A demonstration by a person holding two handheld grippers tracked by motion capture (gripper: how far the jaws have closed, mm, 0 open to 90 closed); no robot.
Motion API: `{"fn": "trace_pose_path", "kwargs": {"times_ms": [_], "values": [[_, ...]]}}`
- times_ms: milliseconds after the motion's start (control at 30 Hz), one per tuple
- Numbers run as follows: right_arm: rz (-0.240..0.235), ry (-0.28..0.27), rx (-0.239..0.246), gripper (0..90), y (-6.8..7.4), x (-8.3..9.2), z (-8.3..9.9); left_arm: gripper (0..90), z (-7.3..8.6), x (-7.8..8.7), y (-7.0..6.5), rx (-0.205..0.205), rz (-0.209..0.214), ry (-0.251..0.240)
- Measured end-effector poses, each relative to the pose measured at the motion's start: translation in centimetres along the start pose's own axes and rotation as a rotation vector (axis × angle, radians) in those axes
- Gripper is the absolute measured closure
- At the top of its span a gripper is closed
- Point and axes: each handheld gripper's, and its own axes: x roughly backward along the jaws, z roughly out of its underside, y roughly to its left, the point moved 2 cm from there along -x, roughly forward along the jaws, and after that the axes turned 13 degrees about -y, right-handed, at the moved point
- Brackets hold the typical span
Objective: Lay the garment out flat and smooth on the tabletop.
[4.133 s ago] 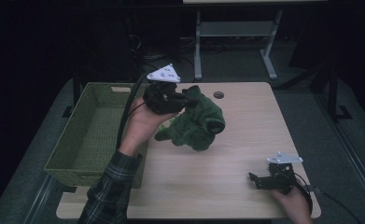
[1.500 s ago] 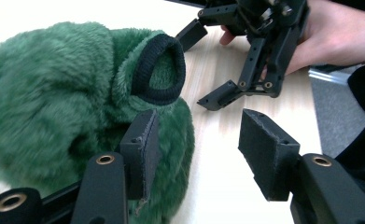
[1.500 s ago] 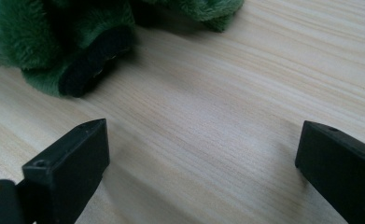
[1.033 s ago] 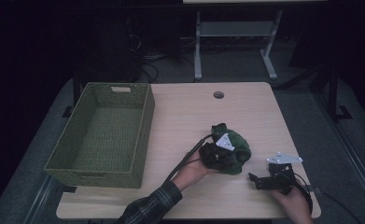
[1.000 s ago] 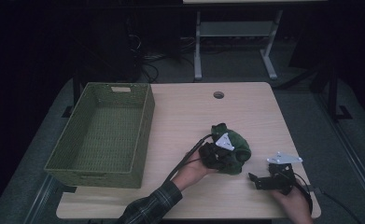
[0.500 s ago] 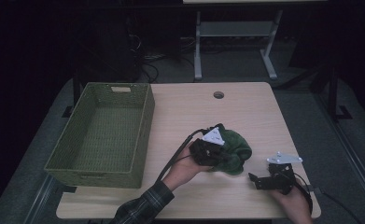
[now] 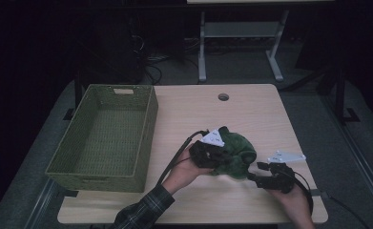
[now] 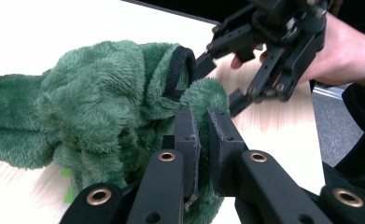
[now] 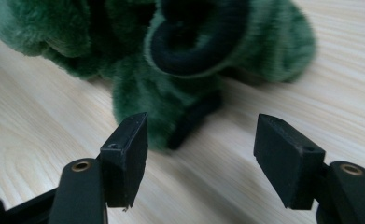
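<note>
Left side of table: the olive-green woven rectangular basket (image 7: 105, 131) stands along the left edge; its upright walls block a level pass there.
Far half: bare light wooden tabletop (image 7: 251, 114) lies beyond the round cable hole (image 7: 223, 97), open for passage.
Centre front: the crumpled green plush garment with black trim (image 7: 236, 152) lies between both grippers.
Right gripper (image 9: 199, 140): bare wood between its jaws; the plush garment is just ahead.

A: What is shifting around the left gripper (image 7: 218, 160)?

B: It is carrying the green plush garment (image 7: 236, 152), once up beside the wicker basket (image 7: 103, 131), down toward the right gripper (image 7: 255, 172).

A: And that one?

B: Its jaws are just closing in, the plush's black-trimmed edge lying just ahead of them, not between.
</note>
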Motion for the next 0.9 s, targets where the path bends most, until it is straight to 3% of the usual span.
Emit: {"fn": "trace_pose_path", "kwargs": {"times_ms": [100,233,267,367,633,900], "values": [[-0.024,0.026,-0.017,37.6,0.3,-0.9,0.0,82.8,0.0,0.0,0.0,0.0,-0.002,-0.001],[-0.04,0.046,-0.035,47.7,0.5,-1.6,0.0,82.8,0.0,0.1,0.0,0.0,-0.003,-0.002],[-0.04,0.058,-0.032,61.5,0.5,-1.9,0.0,82.8,-0.1,0.2,0.0,0.0,-0.007,-0.005],[-0.042,0.066,-0.032,79.0,0.4,-2.1,0.0,82.9,-0.1,0.4,0.1,-0.002,-0.009,-0.005],[-0.004,0.074,-0.017,82.9,-0.2,-1.2,-0.4,83.1,0.1,1.9,0.4,0.007,-0.029,-0.014],[0.059,0.066,-0.006,84.0,-1.4,0.2,-0.8,83.8,2.5,4.6,1.4,0.052,-0.082,0.012]]}}
